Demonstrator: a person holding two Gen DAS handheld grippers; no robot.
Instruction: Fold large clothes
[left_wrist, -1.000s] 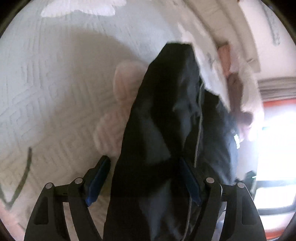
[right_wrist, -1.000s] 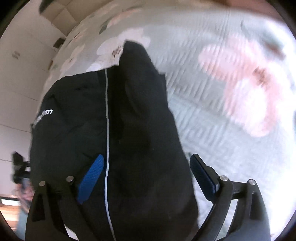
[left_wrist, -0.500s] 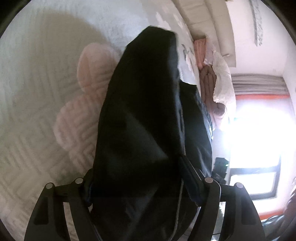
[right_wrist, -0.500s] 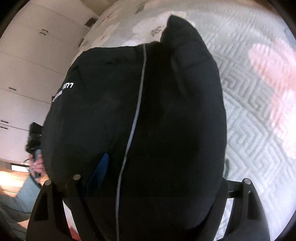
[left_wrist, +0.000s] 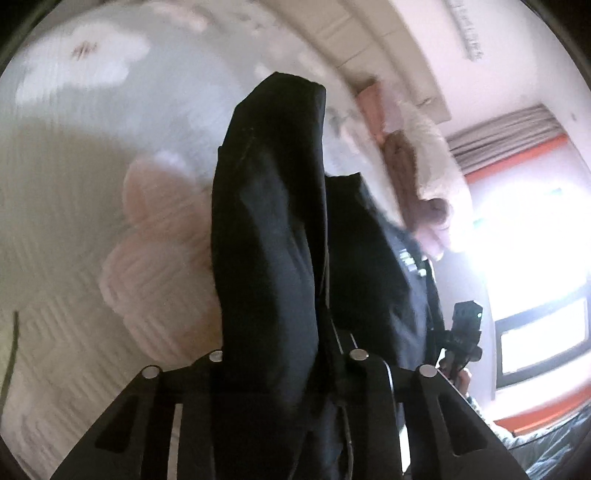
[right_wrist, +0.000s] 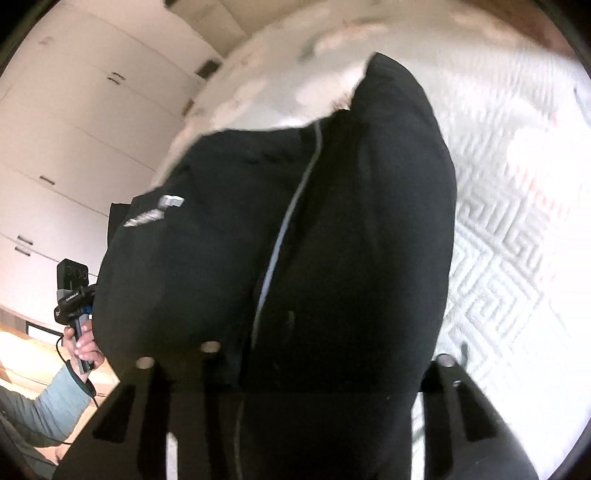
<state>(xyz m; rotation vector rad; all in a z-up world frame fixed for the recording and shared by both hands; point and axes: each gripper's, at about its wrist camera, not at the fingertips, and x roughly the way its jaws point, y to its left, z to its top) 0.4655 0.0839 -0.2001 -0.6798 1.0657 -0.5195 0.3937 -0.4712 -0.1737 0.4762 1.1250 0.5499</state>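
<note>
A large black garment (left_wrist: 269, 236) with a pale stripe and white lettering hangs over a white quilted bed. My left gripper (left_wrist: 284, 354) is shut on a bunched edge of the garment, which runs up between its fingers. In the right wrist view the garment (right_wrist: 332, 258) fills the middle and covers my right gripper (right_wrist: 295, 369). The right fingers are hidden under the cloth and their linkage arms stand wide apart. The left gripper also shows in the right wrist view (right_wrist: 74, 291), held by a hand at the far left.
The white quilted bedspread (right_wrist: 509, 236) has pink flower patches (left_wrist: 162, 229). Pillows and folded brown and white bedding (left_wrist: 417, 177) lie at the head of the bed. White wardrobes (right_wrist: 74, 129) stand behind. A bright window (left_wrist: 535, 258) is to the right.
My left gripper has closed from open onto the black garment. Both grippers have lifted and tilted, and the garment has risen off the bed with them.
</note>
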